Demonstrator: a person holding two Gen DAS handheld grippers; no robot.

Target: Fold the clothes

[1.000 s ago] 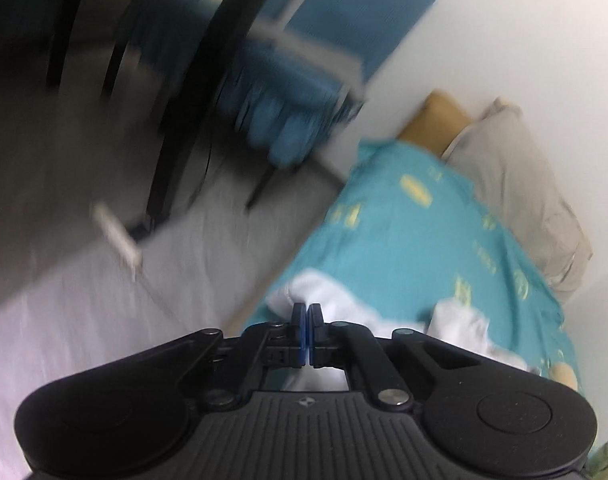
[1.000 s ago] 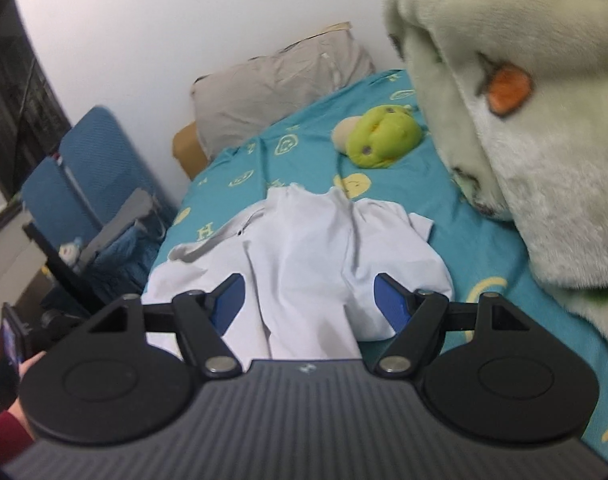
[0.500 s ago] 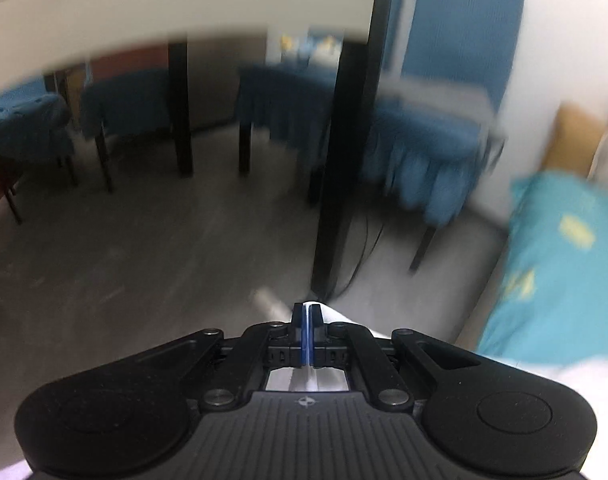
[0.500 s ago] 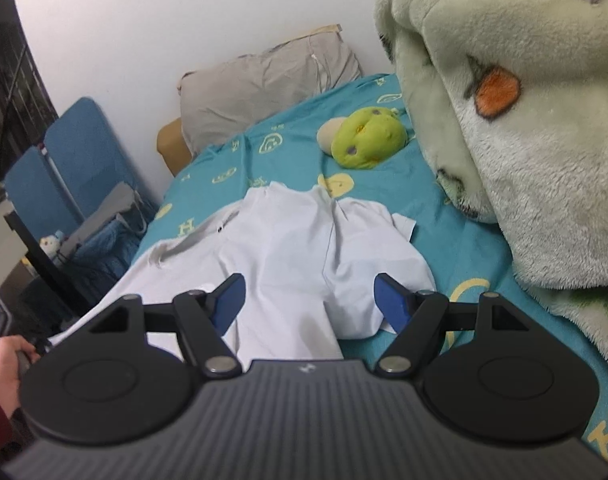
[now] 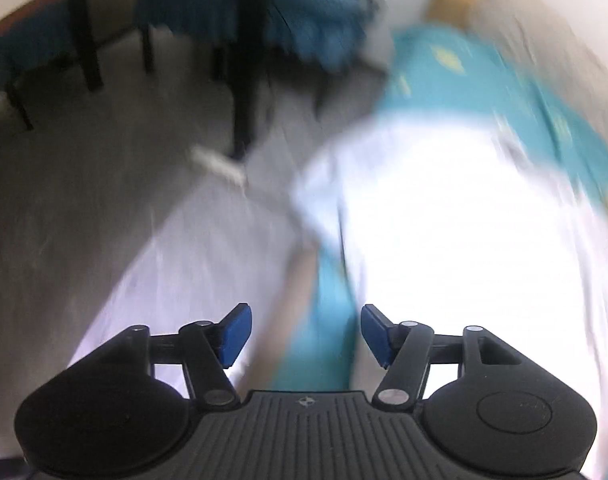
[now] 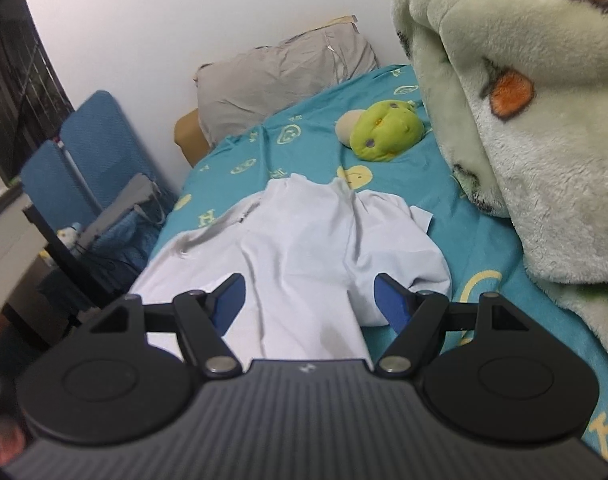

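My left fingers are opening over the near edge of the bed, with nothing between them but blurred teal sheet, floor and the edge of the white garment. My right fingers stand spread wide and empty just above that garment's near end. The garment lies spread flat on the teal sheet, its left side drooping over the bed's edge, with a green plush toy and a grey pillow beyond it and a fleecy blanket heaped to the right.
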